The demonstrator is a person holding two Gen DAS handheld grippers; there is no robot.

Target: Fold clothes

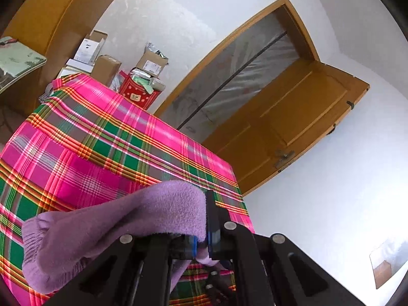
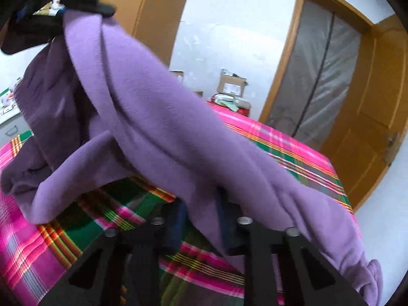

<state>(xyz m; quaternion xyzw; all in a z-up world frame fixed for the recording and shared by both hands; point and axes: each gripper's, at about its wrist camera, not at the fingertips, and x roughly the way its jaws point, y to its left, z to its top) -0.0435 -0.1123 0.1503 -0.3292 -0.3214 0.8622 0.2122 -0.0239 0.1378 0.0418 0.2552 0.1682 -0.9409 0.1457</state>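
Fleece, soft and thick, hangs between your two grippers above the plaid cloth that covers the table. It looks light and limp, so it will sag and drape wherever you leave it unsupported, and its nap should grip the pads well rather than slide.

Your left gripper is clamped on a bunched edge of the garment, near a gathered cuff that droops to one side. In the right wrist view that same gripper holds the fabric up high at the top left.

Your right gripper has its jaws nearly together with a fold of fleece passing between them; they appear to pinch it, though blur makes that a judgement.

Take hold at seams, cuffs or hems, where the fabric is doubled and firmest. Keep the span taut between both holds, or the middle will slump onto the table and wrinkle.
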